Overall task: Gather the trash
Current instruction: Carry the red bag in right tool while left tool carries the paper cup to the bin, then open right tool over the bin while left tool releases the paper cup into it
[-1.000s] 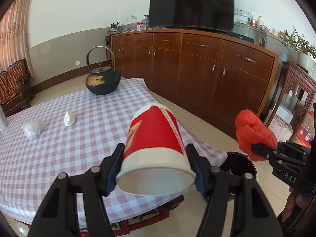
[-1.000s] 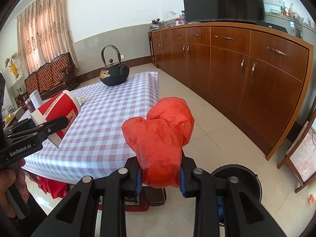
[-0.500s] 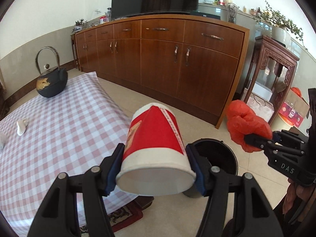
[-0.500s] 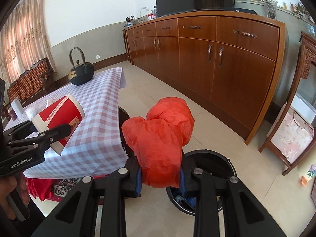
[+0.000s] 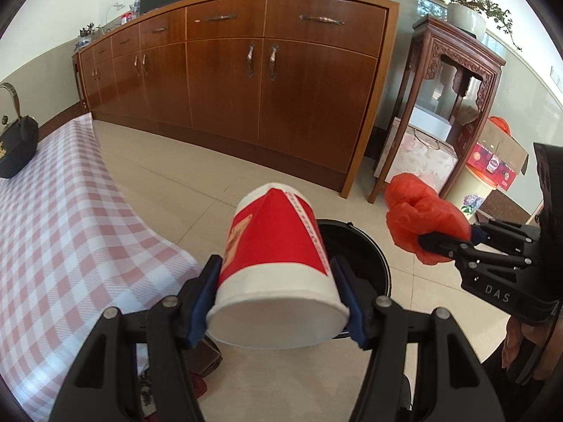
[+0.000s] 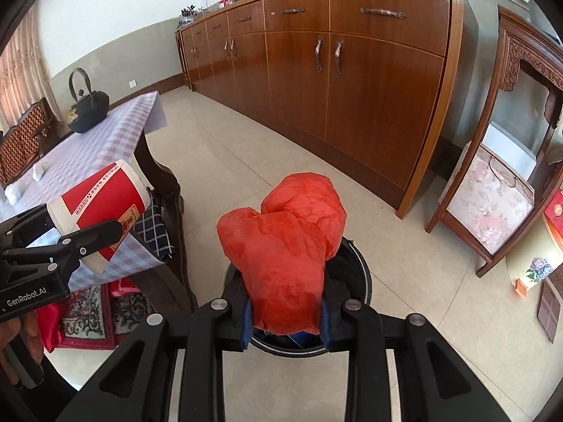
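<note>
My left gripper [image 5: 278,299] is shut on a red and white paper cup [image 5: 278,246], held on its side just left of a black round trash bin [image 5: 366,256] on the floor. The cup also shows in the right wrist view [image 6: 102,207]. My right gripper [image 6: 285,316] is shut on a crumpled red plastic bag [image 6: 285,246] and holds it directly over the bin [image 6: 355,270]. In the left wrist view the bag [image 5: 418,211] hangs right of the bin.
A table with a pink checked cloth [image 5: 52,228] stands at the left with a black teapot [image 6: 88,105] and small white trash pieces [image 6: 14,190]. A long wooden sideboard [image 6: 334,70] lines the wall. A carved side stand [image 5: 454,112] and boxes stand at the right.
Both grippers have swung away from the table toward the floor bin. The bag is now over the bin and the cup is close beside it. Both grips are unchanged.
</note>
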Demonstrator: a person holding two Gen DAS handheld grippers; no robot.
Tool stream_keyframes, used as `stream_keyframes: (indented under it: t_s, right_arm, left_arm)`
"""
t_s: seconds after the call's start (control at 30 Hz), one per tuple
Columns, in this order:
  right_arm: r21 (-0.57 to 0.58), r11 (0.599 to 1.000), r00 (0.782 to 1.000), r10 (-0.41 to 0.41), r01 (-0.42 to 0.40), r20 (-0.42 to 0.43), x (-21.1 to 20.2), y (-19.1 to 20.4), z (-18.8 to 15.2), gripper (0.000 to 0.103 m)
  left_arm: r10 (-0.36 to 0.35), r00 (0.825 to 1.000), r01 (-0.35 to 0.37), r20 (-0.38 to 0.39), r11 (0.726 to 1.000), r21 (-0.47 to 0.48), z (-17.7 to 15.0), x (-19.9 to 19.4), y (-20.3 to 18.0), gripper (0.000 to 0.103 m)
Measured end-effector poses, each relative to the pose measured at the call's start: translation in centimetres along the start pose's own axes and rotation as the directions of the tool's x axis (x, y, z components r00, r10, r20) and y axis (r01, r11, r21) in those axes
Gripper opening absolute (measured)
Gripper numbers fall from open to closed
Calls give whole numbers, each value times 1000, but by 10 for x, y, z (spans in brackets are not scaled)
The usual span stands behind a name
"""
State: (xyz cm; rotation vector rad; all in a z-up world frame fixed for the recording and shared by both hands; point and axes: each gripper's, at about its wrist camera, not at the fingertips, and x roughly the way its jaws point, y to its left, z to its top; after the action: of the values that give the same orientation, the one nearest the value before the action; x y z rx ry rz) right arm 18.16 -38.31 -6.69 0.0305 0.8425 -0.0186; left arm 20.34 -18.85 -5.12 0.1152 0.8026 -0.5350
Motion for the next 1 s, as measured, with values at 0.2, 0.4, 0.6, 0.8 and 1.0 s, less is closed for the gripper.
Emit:
stream_keyframes:
  t_s: [0.2,0.4,0.6,0.8,1.0]
  right_arm:
    - [-30,1000,999,-10,8,-47,24,-13,-10,31]
    - [-60,998,995,3,-9,-101,51,-22,-25,31]
    - [-86,996,984,16,-32,-176,88,-29,-36,31]
    - [-143,989,970,11,-47,-243,127,-31,-42,31]
    - [-208,977,967,-90,40,-237,152,-31,-51,103]
  left_arm:
    - [-21,998,22,-52,999,36,-5,30,-17,64]
    - [-50,993,54,-110,998,35,-13,62,-26,64]
    - [-60,984,67,-165,997,40,-20,95,-29,64]
    - [-52,975,65,-217,997,52,-26,128,-31,67]
    - [-2,970,-1,-243,1000,-11,-36,147,-19,95]
